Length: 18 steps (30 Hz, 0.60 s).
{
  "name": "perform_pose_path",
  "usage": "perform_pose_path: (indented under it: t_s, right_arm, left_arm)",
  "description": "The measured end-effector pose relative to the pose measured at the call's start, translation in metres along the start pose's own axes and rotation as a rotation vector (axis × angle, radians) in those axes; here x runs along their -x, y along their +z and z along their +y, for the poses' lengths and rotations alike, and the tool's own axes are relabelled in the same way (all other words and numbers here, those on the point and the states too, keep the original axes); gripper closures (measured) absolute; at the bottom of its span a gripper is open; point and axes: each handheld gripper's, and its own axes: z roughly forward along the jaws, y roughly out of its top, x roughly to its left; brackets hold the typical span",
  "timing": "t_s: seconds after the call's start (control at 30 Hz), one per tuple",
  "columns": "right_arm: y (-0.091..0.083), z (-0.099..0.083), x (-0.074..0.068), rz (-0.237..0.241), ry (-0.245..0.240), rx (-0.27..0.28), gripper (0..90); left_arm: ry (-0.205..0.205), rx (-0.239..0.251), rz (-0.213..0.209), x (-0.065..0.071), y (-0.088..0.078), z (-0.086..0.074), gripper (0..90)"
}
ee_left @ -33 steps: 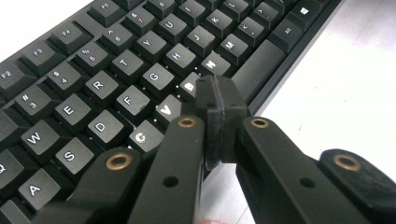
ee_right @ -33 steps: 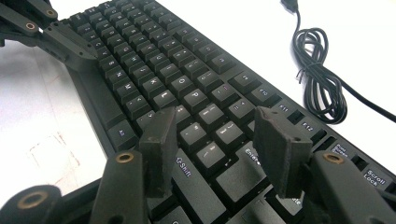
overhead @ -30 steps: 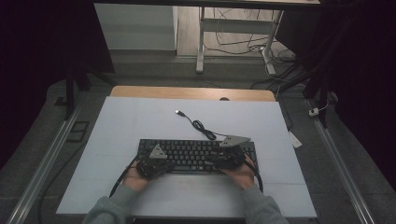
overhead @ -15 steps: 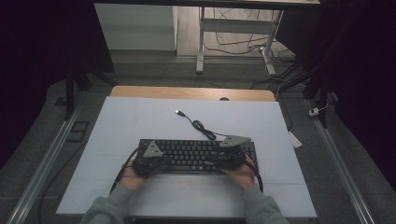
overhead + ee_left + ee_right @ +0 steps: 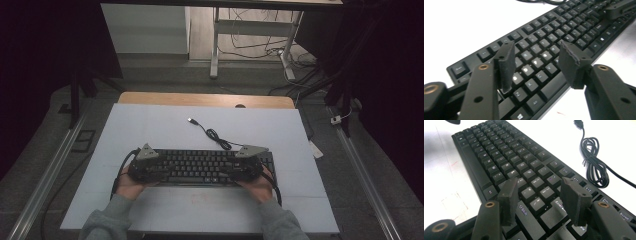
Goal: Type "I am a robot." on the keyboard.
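Observation:
A black keyboard (image 5: 200, 167) lies flat on the white mat, near the front edge. Its cable (image 5: 212, 134) coils behind it and ends in a loose USB plug (image 5: 191, 120). My left gripper (image 5: 161, 170) hovers over the keyboard's left end, and my right gripper (image 5: 229, 170) hovers over its right end. In the left gripper view the left gripper (image 5: 537, 65) is open above the letter keys (image 5: 574, 27); its jaws have just been opening, with nothing between them. In the right gripper view the right gripper (image 5: 540, 197) stands open above the Shift and Enter keys (image 5: 499, 152), touching nothing.
The white mat (image 5: 150, 125) covers a wooden table whose far edge (image 5: 200, 99) shows. The coiled cable (image 5: 596, 162) lies on the mat just behind the keyboard's right half. Metal rails and a desk frame stand on the floor around the table.
My left gripper has shifted left along the keyboard and lifted slightly. The right gripper and the keyboard have stayed where they were.

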Motion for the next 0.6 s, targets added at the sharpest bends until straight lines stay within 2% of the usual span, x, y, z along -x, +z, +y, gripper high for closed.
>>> perform_pose_path:
  t_s: [0.37,0.6]
  right_arm:
    - [0.000,0.000,0.000,0.003,-0.001,0.002,48.3]
    - [0.001,0.000,-0.001,0.003,-0.006,-0.005,48.1]
  left_arm:
    - [-0.018,-0.007,0.024,-0.008,-0.001,-0.002,41.8]
    - [-0.037,-0.011,0.042,-0.013,0.001,-0.003,42.4]
